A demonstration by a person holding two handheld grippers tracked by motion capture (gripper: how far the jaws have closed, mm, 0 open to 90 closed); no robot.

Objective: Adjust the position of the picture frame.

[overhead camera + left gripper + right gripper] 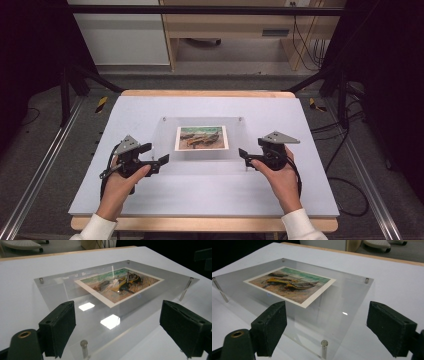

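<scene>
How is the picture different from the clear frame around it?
The picture is colourful, with boats on a beach and a white border, while the clear frame is see-through and plain. The picture is smaller and sits in the middle; the frame spreads well past it on every side. The frame has small metal pegs at its corners; the picture has none. Both are flat rectangles lying level over the table.

One clear acrylic frame (200,150) lies on the table (150,200), holding one picture (201,138). Four metal pins (324,343) stand at the frame's corners. Two grippers flank the frame: the left gripper (162,161) and the right gripper (242,154).
</scene>
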